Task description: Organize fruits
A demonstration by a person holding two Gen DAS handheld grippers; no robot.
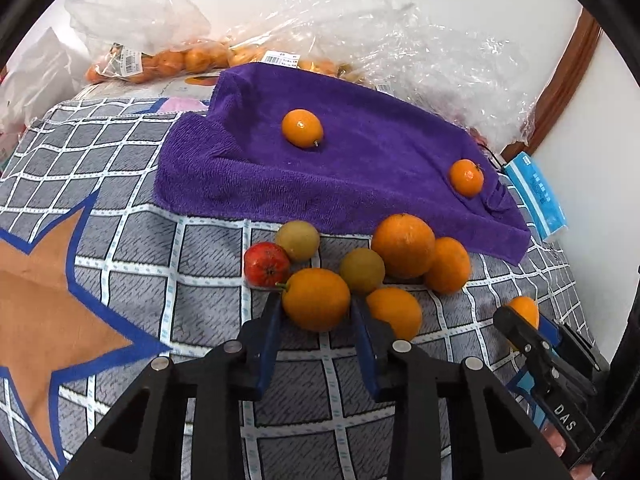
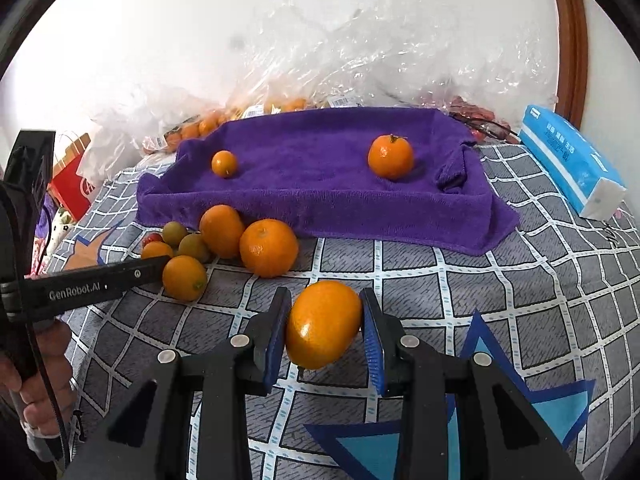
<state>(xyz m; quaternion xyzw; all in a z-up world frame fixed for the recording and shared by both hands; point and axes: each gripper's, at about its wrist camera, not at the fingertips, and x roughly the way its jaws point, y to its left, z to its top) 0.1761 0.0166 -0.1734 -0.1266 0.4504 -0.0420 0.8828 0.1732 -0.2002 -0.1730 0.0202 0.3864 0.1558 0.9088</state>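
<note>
Left wrist view: left gripper [image 1: 316,312] reaches down into the near side of a fruit cluster, its blue pads against both sides of an oval orange fruit [image 1: 316,299]; no gap shows on either side.
Held fruit, left: smooth, glossy orange skin, a small stem stub at its far-left end, long axis running left to right between the pads, resting on the checked bedsheet [image 1: 192,264].
Cluster just behind it: red fruit [image 1: 266,264] at left, two dull green-brown fruits [image 1: 298,239] [image 1: 362,270], a large round orange [image 1: 403,245], two more orange fruits to the right.
Right wrist view: right gripper [image 2: 325,320] is clamped on another oval orange fruit [image 2: 323,323], apart from the cluster, near and to its right.
Held fruit, right: shiny, egg-shaped, long axis tilted from near-left to far-right.
Purple towel [image 2: 320,184]: draped over a raised surface at the far side, behind the cluster.
On the towel: a small orange fruit [image 2: 224,163] at left, a rounder mandarin [image 2: 390,156] with its stem upward at right, well apart.
Far edge: clear plastic bags [image 1: 400,40] holding more orange fruit.
Right edge: blue tissue pack [image 2: 568,160].
</note>
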